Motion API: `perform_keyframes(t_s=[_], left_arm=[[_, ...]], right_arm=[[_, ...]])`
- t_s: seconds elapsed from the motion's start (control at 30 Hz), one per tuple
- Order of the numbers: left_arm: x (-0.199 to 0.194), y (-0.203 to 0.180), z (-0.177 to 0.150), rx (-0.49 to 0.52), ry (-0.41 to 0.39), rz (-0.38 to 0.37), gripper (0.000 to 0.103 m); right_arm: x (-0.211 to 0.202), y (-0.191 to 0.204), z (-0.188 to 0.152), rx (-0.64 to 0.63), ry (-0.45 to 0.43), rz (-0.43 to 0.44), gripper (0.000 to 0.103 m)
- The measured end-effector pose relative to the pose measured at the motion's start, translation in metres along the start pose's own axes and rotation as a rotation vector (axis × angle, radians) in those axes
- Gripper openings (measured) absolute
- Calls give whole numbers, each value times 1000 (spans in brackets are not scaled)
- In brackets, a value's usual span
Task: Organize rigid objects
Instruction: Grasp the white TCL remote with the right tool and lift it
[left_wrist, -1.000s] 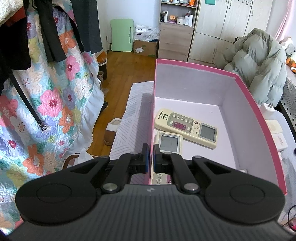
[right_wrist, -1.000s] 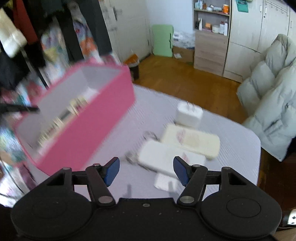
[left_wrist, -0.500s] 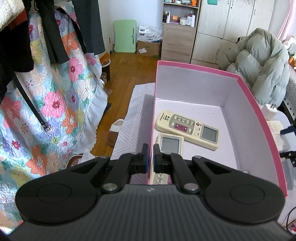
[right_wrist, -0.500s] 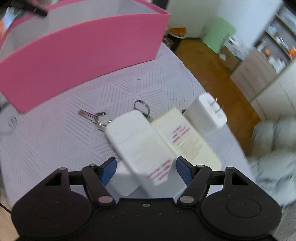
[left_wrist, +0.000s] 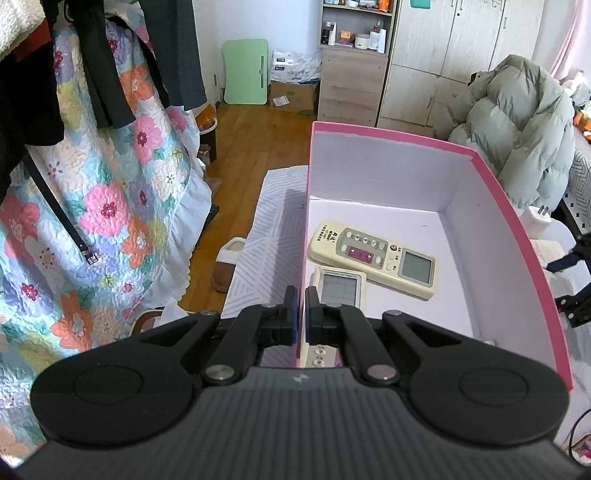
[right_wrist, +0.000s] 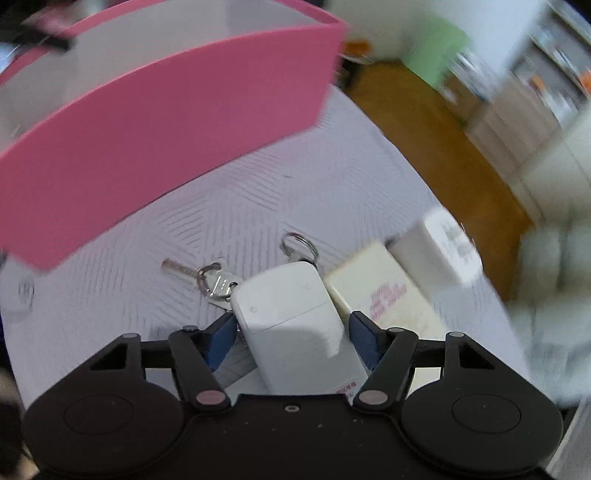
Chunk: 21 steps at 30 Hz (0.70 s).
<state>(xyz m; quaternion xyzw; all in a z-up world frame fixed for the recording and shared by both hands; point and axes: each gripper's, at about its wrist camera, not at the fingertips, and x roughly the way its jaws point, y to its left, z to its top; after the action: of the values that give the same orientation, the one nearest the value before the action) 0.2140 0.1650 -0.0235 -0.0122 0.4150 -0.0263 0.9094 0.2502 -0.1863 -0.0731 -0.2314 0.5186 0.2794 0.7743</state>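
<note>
My left gripper (left_wrist: 302, 321) is shut on the near left wall of the pink box (left_wrist: 517, 236). Inside the box lie a cream remote (left_wrist: 373, 258) and a second remote (left_wrist: 338, 291), both face up. My right gripper (right_wrist: 291, 339) points steeply down at the bedspread beside the pink box (right_wrist: 166, 129). Its jaws are closing, with a white remote (right_wrist: 291, 314), face down, between them. The blue pads stand just off its sides. A cream remote (right_wrist: 380, 291), a white charger (right_wrist: 439, 247) and a bunch of keys (right_wrist: 214, 280) lie next to it.
The box stands on a pale patterned bedspread (right_wrist: 258, 199). A floral quilt (left_wrist: 110, 192) and dark clothes (left_wrist: 110, 55) hang at the left. A grey puffer jacket (left_wrist: 517, 122) lies at the back right. Wooden floor (left_wrist: 255, 140) and a slipper (left_wrist: 225, 266) lie below.
The right gripper has come down and rolled over the white remote, which now sits between its fingers. The left gripper and the box have not moved.
</note>
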Motion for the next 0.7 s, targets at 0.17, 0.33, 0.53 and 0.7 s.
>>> perform_keyframes(t_s=[0.17, 0.33, 0.53, 0.7], left_arm=[[-1, -3, 2, 40, 8, 5, 2], [-2, -8, 3, 74, 5, 24, 2], [-2, -9, 3, 78, 5, 24, 2], [-2, -9, 3, 78, 3, 23, 2]], right_arm=[[2, 5, -1, 13, 38, 22, 73], [8, 2, 3, 22, 39, 57, 72], [-9, 2, -3, 107, -48, -10, 64], [-38, 14, -11, 136, -129, -64, 63]])
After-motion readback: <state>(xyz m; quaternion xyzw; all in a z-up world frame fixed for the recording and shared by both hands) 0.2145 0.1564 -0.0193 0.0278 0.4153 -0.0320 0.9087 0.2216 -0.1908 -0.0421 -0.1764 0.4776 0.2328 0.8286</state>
